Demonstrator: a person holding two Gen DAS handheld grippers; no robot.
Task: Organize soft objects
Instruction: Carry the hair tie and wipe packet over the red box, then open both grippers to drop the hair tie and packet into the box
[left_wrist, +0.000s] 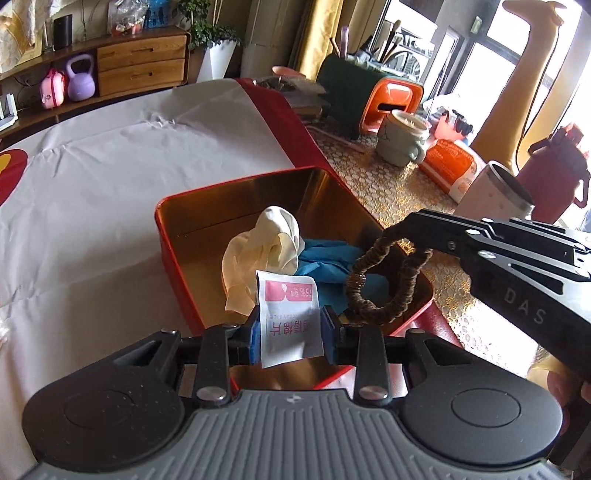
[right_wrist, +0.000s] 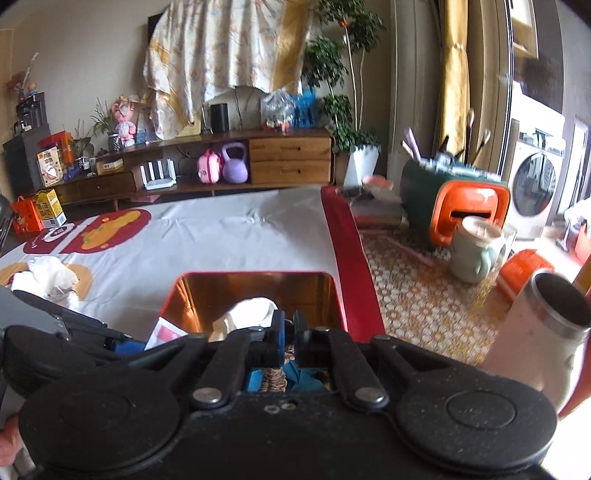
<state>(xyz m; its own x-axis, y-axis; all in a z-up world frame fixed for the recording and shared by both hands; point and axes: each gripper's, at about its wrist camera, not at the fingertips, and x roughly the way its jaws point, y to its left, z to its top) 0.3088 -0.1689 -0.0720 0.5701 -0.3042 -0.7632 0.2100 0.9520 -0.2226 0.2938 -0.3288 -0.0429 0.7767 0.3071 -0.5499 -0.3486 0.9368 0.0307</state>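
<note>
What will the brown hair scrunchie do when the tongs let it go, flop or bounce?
Probably flop. The brown scrunchie hangs as a droopy loop from the right tongs, so it looks soft and light. It would likely land quietly on the blue glove in the red tin, not roll away.

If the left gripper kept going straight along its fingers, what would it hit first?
Probably the cream cloth heaped in the red tin; the left gripper, shut on a wipe sachet, aims into it. Depth is uncertain.
</note>
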